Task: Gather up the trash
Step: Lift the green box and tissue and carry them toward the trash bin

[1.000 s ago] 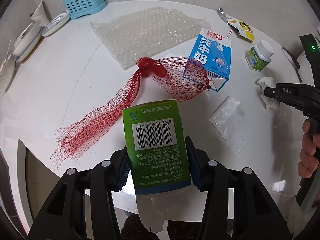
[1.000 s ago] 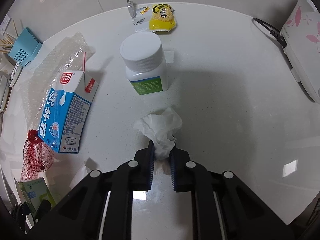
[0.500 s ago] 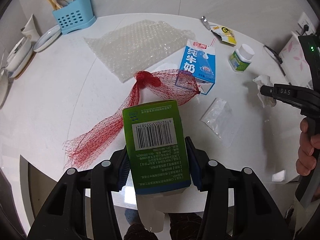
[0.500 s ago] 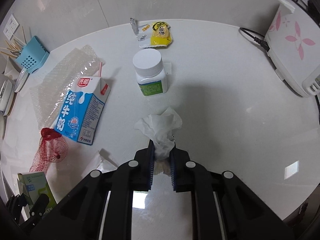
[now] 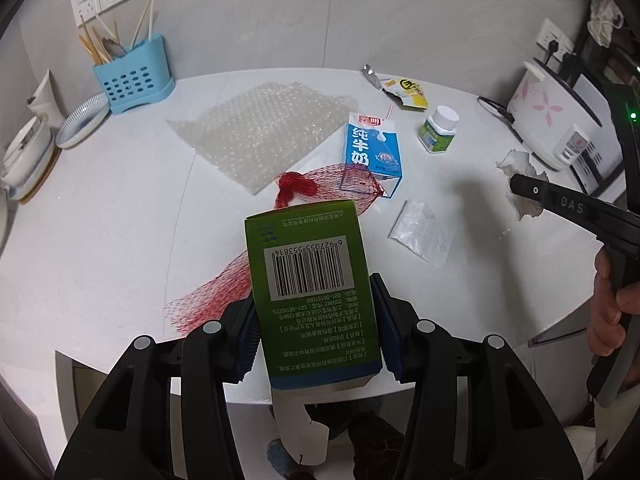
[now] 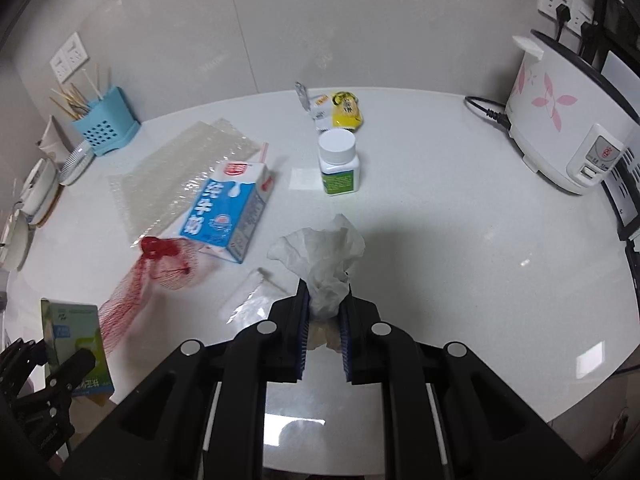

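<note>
Two pieces are in hand above the table's near edge — the left gripper point(image 5: 314, 326) has its fingers clamped on the green box point(image 5: 308, 280), the right gripper point(image 6: 325, 320) on the crumpled tissue point(image 6: 320, 256). Milk carton point(image 6: 228, 212), red net point(image 5: 320, 188), bubble wrap point(image 5: 264, 128), pill bottle point(image 6: 339, 162), snack wrapper point(image 6: 340, 110) and clear bag point(image 5: 420, 228) are left — mid-table.

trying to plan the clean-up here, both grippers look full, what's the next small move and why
Probably carry both loads off the table to wherever the trash goes; no bin shows in either view. The left gripper is clamped on the green box and the right gripper pinches the crumpled tissue, so neither can take the milk carton, red net or pill bottle until emptied.
</note>
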Available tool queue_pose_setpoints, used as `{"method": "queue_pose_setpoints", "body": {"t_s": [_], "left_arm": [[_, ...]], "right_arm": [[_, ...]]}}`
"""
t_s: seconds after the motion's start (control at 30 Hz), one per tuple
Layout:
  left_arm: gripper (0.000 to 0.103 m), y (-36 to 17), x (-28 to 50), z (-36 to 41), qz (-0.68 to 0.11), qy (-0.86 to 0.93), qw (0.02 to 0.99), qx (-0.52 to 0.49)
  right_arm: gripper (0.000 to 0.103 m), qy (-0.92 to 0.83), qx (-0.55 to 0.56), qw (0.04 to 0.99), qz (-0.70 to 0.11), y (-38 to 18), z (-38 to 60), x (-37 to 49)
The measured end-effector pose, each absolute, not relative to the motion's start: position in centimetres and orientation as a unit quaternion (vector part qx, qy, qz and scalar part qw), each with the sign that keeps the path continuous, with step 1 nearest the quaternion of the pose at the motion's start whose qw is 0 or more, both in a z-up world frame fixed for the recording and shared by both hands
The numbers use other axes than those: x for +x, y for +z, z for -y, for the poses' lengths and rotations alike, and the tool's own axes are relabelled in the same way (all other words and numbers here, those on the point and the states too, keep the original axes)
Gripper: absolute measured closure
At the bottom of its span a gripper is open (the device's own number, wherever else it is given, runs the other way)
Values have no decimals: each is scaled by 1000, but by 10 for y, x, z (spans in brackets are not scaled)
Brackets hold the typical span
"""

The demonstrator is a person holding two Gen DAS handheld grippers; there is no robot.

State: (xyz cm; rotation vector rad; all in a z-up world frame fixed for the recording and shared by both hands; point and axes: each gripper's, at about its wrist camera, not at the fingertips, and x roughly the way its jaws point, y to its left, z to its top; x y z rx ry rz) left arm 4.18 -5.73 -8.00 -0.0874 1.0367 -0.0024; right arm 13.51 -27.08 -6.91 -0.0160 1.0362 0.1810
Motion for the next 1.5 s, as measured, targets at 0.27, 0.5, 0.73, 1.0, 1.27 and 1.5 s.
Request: {"method": "queue_pose_setpoints", "body": {"t_s": [0.27,0.5,0.73,1.0,1.27,1.5], "left_arm": [[54,-64,-6,38,-474,-33,879,-24],[54,-58,-55,22,-461,-66,885,-5],[55,-66,-98,14,-464,-101,880,11],[55,-96,-139,16,-477,-121,870,19],[55,-154,-159,23,-502,-132,855,4],[55,-235,-161,28,-519,-113,847,-12]], "right_arm": [[91,79,-2,879,-471,-48,252,70],[91,76,2,890,-449,-32,232,-6],[91,76,2,888,-454,-38,214,-72],[91,99,2,873,-478,-67,203,-124],[91,129,1,849,-512,-124,199,-149],[91,153,-16,824,-546,-224,199,-151]]}}
